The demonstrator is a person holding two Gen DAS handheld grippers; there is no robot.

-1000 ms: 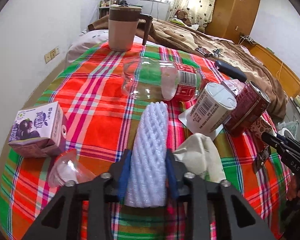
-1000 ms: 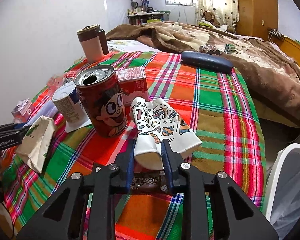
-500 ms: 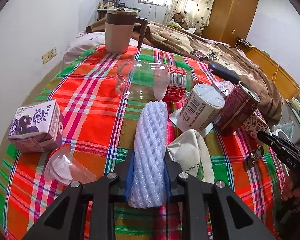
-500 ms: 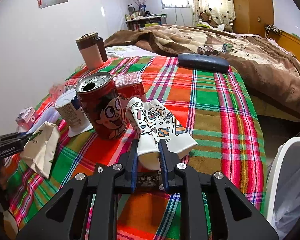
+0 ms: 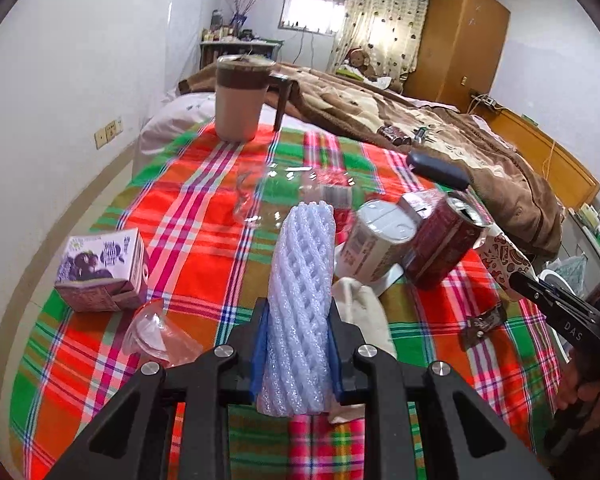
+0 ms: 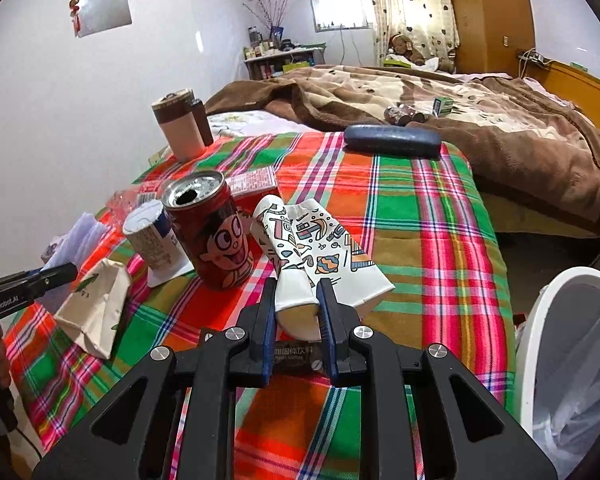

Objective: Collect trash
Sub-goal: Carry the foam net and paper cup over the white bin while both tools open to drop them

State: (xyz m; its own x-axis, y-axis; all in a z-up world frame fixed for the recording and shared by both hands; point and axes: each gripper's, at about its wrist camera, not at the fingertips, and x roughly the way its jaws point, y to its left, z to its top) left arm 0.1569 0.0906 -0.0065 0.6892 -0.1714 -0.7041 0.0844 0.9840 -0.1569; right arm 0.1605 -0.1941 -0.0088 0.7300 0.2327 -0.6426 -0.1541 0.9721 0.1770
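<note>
My left gripper is shut on a white foam net sleeve, lifted above the plaid cloth. My right gripper is shut on a crushed patterned paper cup, raised off the cloth. On the table lie a red drink can, a white tub, a clear plastic bottle, a purple juice carton, a clear plastic cup, a beige paper bag and a dark sachet.
A white bin with a plastic liner stands at the table's right edge. A tan lidded mug and a dark glasses case sit at the far end. Behind is a bed with a brown blanket.
Both grippers rose slightly with their loads: the foam sleeve and the paper cup came up off the cloth. The right jaws squeezed the cup a little tighter.
</note>
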